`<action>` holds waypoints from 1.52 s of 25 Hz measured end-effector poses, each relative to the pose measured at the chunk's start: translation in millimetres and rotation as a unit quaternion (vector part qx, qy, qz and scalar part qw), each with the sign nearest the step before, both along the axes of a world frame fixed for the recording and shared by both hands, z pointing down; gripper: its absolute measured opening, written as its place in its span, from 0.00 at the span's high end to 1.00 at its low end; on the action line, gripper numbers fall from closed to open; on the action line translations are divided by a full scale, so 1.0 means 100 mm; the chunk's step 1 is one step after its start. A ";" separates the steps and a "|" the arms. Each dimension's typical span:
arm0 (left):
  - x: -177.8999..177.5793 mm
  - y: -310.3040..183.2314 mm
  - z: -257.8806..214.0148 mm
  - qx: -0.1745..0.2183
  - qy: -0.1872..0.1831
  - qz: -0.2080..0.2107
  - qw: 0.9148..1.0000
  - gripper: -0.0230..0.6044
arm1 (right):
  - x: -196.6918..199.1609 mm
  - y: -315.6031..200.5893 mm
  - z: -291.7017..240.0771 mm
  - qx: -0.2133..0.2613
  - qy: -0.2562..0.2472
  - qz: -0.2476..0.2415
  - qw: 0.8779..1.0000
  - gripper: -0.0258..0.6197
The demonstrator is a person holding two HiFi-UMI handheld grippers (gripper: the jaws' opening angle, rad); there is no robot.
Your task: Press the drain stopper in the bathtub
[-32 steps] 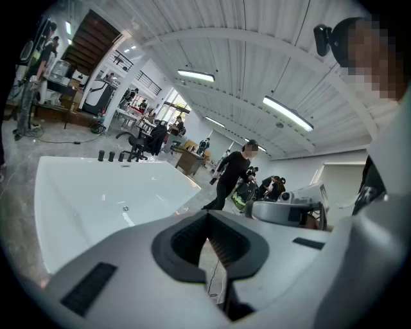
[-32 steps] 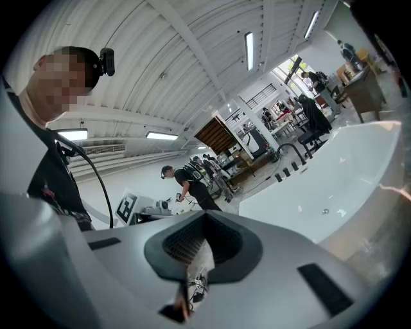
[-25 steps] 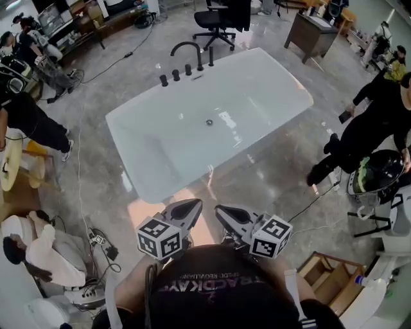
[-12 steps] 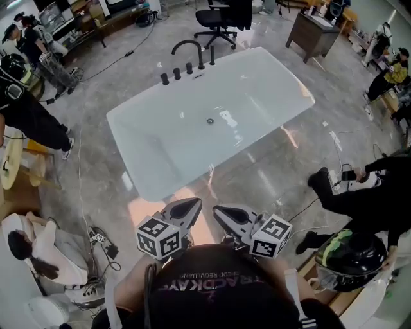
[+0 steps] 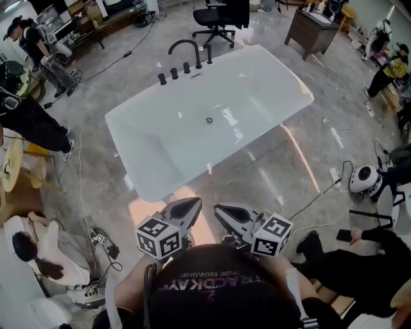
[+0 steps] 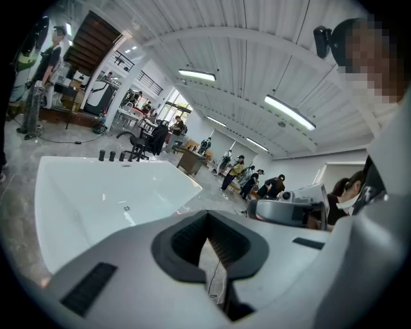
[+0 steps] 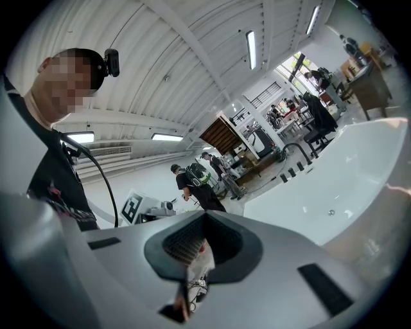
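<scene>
A white freestanding bathtub [image 5: 257, 83] stands on the grey floor ahead of me. Its small round metal drain stopper [image 5: 209, 120] sits in the tub's bottom, near the black faucet [image 5: 186, 48] and knobs on the far rim. Both grippers are held low near my body, well short of the tub. My left gripper [image 5: 191, 205] is shut with nothing in it, and my right gripper [image 5: 223, 211] is shut and empty beside it. The left gripper view shows the tub [image 6: 77, 193] and drain stopper [image 6: 126, 207] far beyond the jaws. In the right gripper view the drain stopper [image 7: 331, 212] is also distant.
People stand at the left [image 5: 26, 115] and a person sits at the lower left [image 5: 32, 250]. Another person crouches at the lower right [image 5: 359, 257]. Cables [image 5: 314, 199] run across the floor right of the tub. An office chair [image 5: 215, 19] and a desk [image 5: 311, 32] stand behind it.
The person beside the tub's right end has moved down to the lower right. Both grippers have stayed where they were, shut.
</scene>
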State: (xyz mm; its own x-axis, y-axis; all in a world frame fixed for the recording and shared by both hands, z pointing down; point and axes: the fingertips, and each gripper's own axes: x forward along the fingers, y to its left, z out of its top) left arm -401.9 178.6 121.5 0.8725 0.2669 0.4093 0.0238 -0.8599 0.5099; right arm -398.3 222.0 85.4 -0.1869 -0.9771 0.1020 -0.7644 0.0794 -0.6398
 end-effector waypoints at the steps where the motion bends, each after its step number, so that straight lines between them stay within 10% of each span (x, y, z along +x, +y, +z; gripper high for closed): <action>1: 0.02 0.02 0.00 0.000 0.000 0.000 1.000 0.95 | 0.02 0.02 0.00 0.001 -0.001 0.000 1.000 0.94; 38: 1.39 0.49 0.29 -0.013 -0.035 -0.035 0.999 0.95 | 1.57 0.64 0.24 0.002 -0.047 0.013 0.999 0.94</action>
State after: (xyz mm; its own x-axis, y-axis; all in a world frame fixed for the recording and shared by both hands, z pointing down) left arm -262.8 227.2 150.6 0.8588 0.2174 0.4639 -0.0722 -0.8451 0.5297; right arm -241.3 285.7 109.1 -0.1691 -0.9822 0.0816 -0.7030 0.0622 -0.7085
